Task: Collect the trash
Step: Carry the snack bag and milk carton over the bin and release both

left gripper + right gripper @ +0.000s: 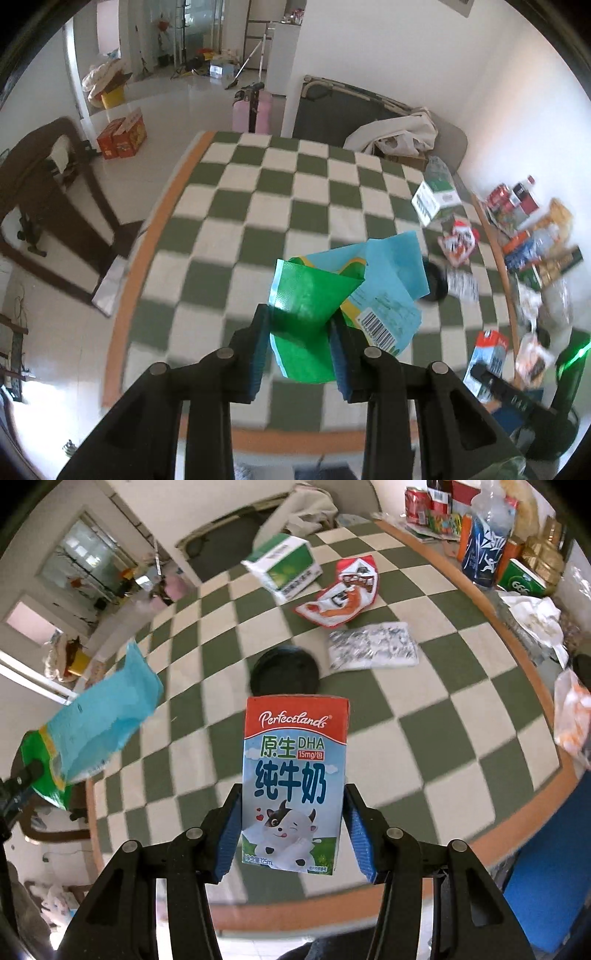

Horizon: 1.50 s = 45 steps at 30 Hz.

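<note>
My left gripper (299, 325) is shut on a crumpled green and blue snack bag (332, 295), held above the checkered table (236, 206). The bag also shows at the left of the right wrist view (92, 716). My right gripper (291, 812) is shut on a small milk carton (293, 786) with a red top and a cartoon cow, held upright above the table (424, 746). On the table lie a green and white box (284, 566), a red and white wrapper (343, 594), a silver foil wrapper (373, 646) and a black round lid (284, 674).
Cans, bottles and packets (487, 539) crowd the table's far right edge. A blue chair (546, 878) stands at the lower right. A dark wooden chair (48, 192), red boxes (123, 134) and a pink suitcase (253, 110) stand on the floor beyond the table.
</note>
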Available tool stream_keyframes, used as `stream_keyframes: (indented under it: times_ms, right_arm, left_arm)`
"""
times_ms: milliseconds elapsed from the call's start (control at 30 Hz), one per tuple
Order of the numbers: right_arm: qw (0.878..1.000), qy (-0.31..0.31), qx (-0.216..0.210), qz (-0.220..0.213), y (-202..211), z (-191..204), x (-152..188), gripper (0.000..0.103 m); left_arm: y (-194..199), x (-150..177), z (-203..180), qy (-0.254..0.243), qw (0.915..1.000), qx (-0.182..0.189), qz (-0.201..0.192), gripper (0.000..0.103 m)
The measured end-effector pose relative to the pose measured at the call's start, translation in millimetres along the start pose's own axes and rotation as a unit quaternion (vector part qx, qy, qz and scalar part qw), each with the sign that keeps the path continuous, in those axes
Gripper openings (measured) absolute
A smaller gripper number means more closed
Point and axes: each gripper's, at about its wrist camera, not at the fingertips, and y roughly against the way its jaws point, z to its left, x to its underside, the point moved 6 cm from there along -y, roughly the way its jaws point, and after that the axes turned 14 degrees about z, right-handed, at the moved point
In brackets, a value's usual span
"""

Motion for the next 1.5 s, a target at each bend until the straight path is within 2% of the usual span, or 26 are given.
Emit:
stream_keyframes:
  times_ms: [133,233,400,533,633,767,867,1067,1200,1267,1300,1333,1367,1400,1467,1500]
  right_arm:
    - [1.000,0.002,-0.003,-0.006,8.4,19.5,75.5,0.054]
    - [1.000,-0.003,-0.007,0.002,5.8,28.8,130.5,0.054]
    - [0.998,-0.011,-0.007,0.057,-22.5,29.8,230.9,0.054]
    - [0.994,-0.017,0.004,0.109,-64.0,19.2,288.8,0.054]
    - [0.988,-0.020,0.018,0.149,-110.7,6.2,319.7,0.054]
    - [0.982,-0.023,0.031,0.187,-183.4,-12.4,335.0,0.054]
    - [0.976,-0.034,0.025,0.215,-259.7,-24.9,334.3,0.054]
    - [0.970,-0.019,0.021,0.243,-399.9,-33.6,322.9,0.054]
    - [0.966,-0.002,0.020,0.259,-469.4,-36.1,317.1,0.054]
    - [0.964,-0.007,0.011,0.266,-492.6,-38.2,316.9,0.054]
    - [0.962,-0.004,0.006,0.273,-504.9,-37.3,316.7,0.054]
    - [0.961,-0.003,0.002,0.277,-512.2,-36.8,317.1,0.055]
    - [0.960,-0.003,-0.007,0.281,-519.8,-35.7,318.5,0.056]
    - [0.959,-0.003,-0.011,0.284,-523.5,-35.0,320.0,0.064]
    - [0.959,0.000,-0.013,0.283,-525.4,-33.4,323.3,0.089]
    - [0.960,0.004,-0.010,0.280,-524.5,-34.0,324.5,0.092]
  left_arm:
    - [14.8,74.8,46.9,-0.005,0.9998,0.005,0.017,0.027]
    - [15.8,134.3,80.3,-0.002,0.9986,0.005,0.053,0.027]
    - [-0.1,219.8,119.9,0.010,0.9926,-0.002,0.121,0.027]
    - [-39.6,269.3,138.3,0.025,0.9844,-0.008,0.174,0.027]
    - [-95.0,290.3,145.4,0.041,0.9781,-0.013,0.203,0.027]
    - [-203.3,298.1,149.6,0.073,0.9677,-0.006,0.241,0.027]
    - [-295.7,297.4,151.4,0.080,0.9632,-0.009,0.257,0.027]
    - [-428.3,309.1,145.4,0.050,0.9511,-0.019,0.304,0.031]
    - [-468.0,323.2,139.7,0.034,0.9458,-0.026,0.322,0.033]
    - [-474.7,329.6,142.0,0.033,0.9463,-0.026,0.320,0.051]
    - [-474.5,330.7,141.9,0.033,0.9474,-0.027,0.317,0.075]
    - [-471.2,331.4,146.2,0.035,0.9482,-0.027,0.314,0.094]
    - [-467.7,332.5,149.5,0.039,0.9492,-0.026,0.311,0.097]
    - [-464.5,333.9,151.3,0.040,0.9501,-0.025,0.308,0.097]
    - [-460.2,337.0,160.3,0.037,0.9502,-0.037,0.307,0.097]
    - [-455.5,338.2,163.0,0.034,0.9514,-0.044,0.303,0.097]
